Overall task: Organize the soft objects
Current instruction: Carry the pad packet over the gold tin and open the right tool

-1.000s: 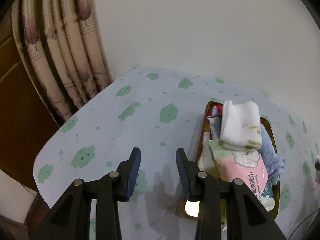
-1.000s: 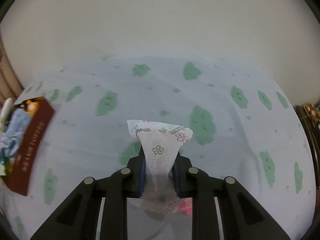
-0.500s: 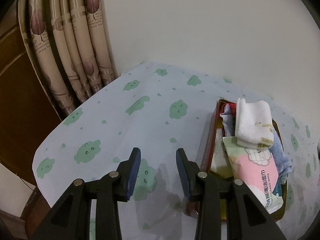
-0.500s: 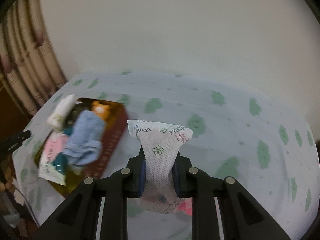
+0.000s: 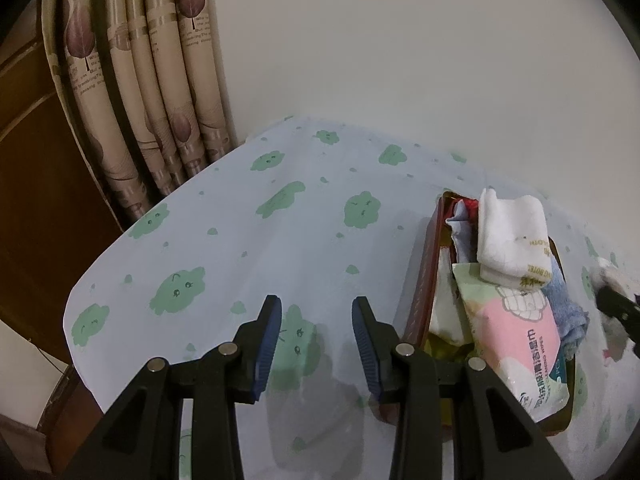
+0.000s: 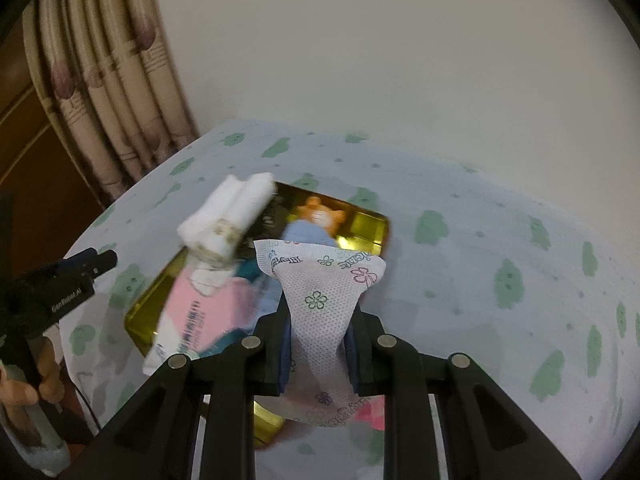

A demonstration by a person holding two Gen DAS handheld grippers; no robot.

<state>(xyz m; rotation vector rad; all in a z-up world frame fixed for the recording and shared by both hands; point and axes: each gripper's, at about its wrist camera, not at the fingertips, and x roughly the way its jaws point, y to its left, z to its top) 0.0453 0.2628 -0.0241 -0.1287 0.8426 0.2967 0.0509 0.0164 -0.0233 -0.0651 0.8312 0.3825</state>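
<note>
Left wrist view: the left gripper (image 5: 316, 334) hangs empty, jaws apart, over the pale green-patterned tablecloth (image 5: 256, 240). Over the last second the red-and-gold rectangular tin (image 5: 420, 292) has slid rightward in view; it holds a rolled white towel (image 5: 508, 240) and a pink wet-wipes pack (image 5: 520, 344).

Right wrist view: the right gripper (image 6: 318, 344) is clamped on a white floral-printed soft packet (image 6: 320, 300). A second ago it faced bare cloth; now it is above the tin's near end, so the drop-in looks imminent.
</note>
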